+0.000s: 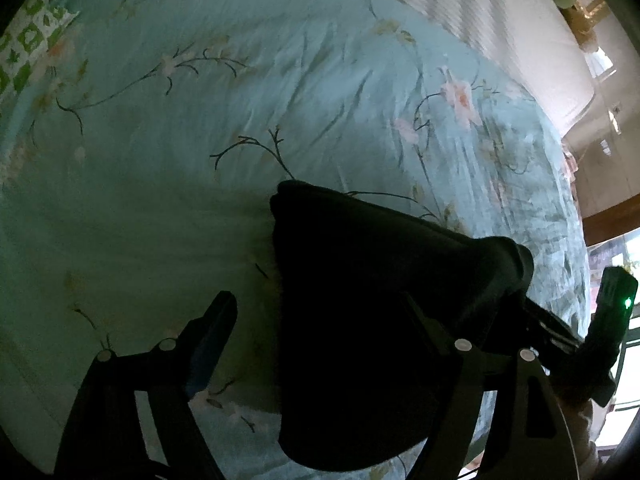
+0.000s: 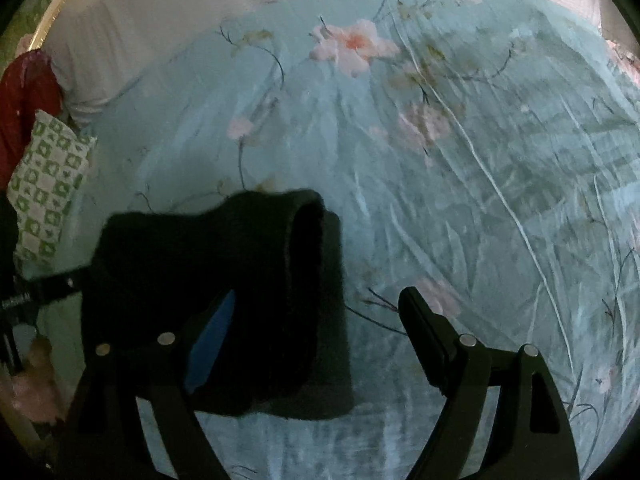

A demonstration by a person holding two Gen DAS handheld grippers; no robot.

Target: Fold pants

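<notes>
Black pants point(image 1: 360, 300), folded into a thick bundle, lie on a teal flowered bedsheet point(image 1: 200, 160). My left gripper point(image 1: 318, 308) stands open over them. Its left finger point(image 1: 212, 336) is over bare sheet, and its right finger is hidden by the dark cloth. In the right wrist view the pants point(image 2: 200, 260) sit at the left, with a rounded fold edge facing the middle. My right gripper point(image 2: 316, 320) is open. Its left finger's blue pad point(image 2: 212, 340) overlaps the bundle, and its right finger point(image 2: 420, 332) stands apart from the cloth over the bedsheet point(image 2: 460, 200).
A green-and-white checked pillow point(image 2: 48, 184) lies at the sheet's left edge, with red fabric point(image 2: 20, 96) beyond it. A white ribbed cover point(image 1: 480, 20) runs along the far side. The right hand's device with a green light point(image 1: 612, 312) shows near a wooden frame point(image 1: 608, 216).
</notes>
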